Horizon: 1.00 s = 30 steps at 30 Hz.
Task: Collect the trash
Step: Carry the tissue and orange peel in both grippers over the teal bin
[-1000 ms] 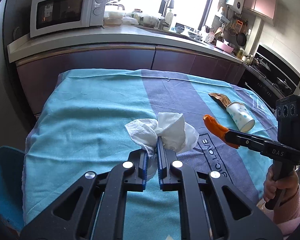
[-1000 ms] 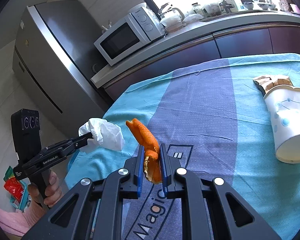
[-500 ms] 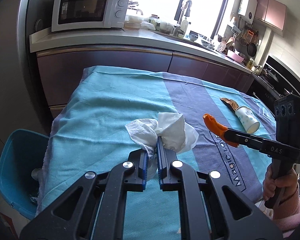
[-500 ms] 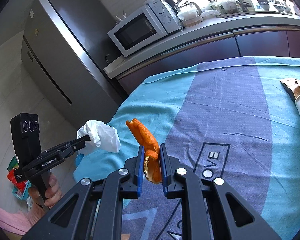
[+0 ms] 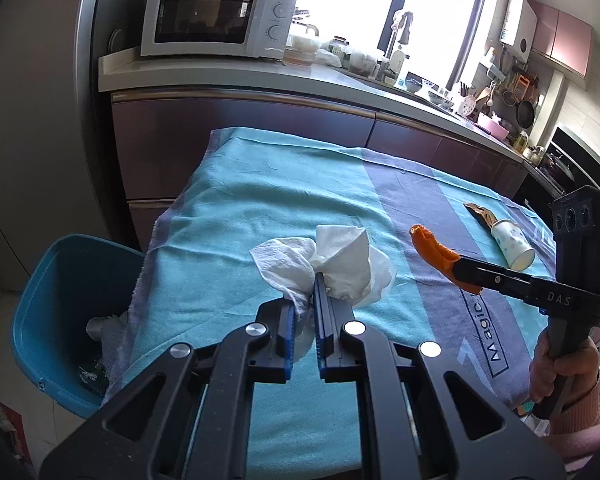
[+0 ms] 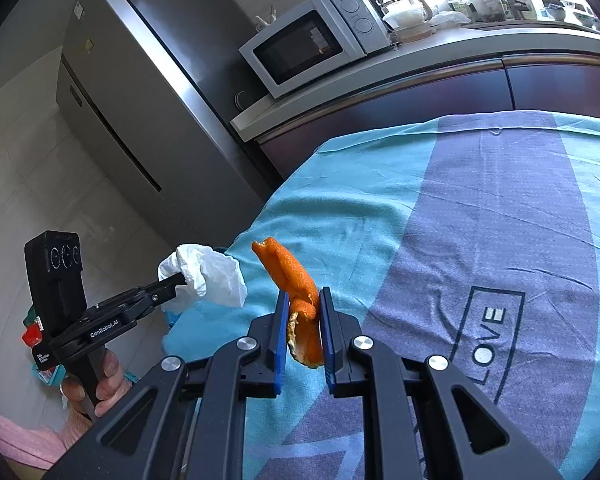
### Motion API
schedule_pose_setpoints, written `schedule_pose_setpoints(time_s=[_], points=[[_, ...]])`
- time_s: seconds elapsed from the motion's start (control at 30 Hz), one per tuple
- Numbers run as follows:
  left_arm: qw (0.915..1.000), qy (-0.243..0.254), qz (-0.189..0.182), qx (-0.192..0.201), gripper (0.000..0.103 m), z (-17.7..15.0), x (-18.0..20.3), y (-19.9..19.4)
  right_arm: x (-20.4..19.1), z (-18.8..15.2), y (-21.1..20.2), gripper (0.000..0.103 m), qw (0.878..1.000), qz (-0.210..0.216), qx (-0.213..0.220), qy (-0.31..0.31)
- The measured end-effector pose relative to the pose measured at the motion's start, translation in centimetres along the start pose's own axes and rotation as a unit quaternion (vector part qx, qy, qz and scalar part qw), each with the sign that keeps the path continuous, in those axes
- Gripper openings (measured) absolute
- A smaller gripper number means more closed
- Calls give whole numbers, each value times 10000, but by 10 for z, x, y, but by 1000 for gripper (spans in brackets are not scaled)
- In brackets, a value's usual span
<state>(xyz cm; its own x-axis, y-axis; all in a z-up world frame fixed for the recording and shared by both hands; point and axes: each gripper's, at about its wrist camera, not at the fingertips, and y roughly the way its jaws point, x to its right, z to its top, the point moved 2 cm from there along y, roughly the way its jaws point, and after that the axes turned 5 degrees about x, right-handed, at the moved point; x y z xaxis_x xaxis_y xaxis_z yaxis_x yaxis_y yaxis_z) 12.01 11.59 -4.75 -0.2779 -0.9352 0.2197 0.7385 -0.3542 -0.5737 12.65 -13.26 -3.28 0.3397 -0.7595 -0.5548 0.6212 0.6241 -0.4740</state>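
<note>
My left gripper (image 5: 305, 299) is shut on a crumpled white tissue (image 5: 336, 264), held above the left part of the cloth-covered table (image 5: 260, 208). In the right wrist view the same tissue (image 6: 208, 274) sticks out of the left gripper (image 6: 178, 280) at the table's left edge. A curled orange peel (image 6: 296, 280) is pinched upright in my right gripper (image 6: 303, 300), which is shut on it above the cloth. That peel (image 5: 432, 246) shows again in the left wrist view. A blue trash bin (image 5: 60, 304) stands on the floor left of the table, with some trash inside.
A white paper cup (image 5: 512, 242) lies on its side at the table's far right, beside a brown wrapper (image 5: 482, 213). Behind the table runs a counter with a microwave (image 5: 216, 20). A grey fridge (image 6: 140, 120) stands at the left. A person's hand (image 5: 556, 368) grips each handle.
Both grippers have moved left across the table with their loads. The blue bin has come fully into the left wrist view, and the paper cup has slid out of the right wrist view.
</note>
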Motion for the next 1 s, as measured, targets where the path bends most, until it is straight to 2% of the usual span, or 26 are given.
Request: schedule_pose_setpoints(time_s=[1.0], points=[[9974, -360, 576, 241, 9, -10, -54, -37, -48, -3, 47, 14, 9972, 536, -446, -260]])
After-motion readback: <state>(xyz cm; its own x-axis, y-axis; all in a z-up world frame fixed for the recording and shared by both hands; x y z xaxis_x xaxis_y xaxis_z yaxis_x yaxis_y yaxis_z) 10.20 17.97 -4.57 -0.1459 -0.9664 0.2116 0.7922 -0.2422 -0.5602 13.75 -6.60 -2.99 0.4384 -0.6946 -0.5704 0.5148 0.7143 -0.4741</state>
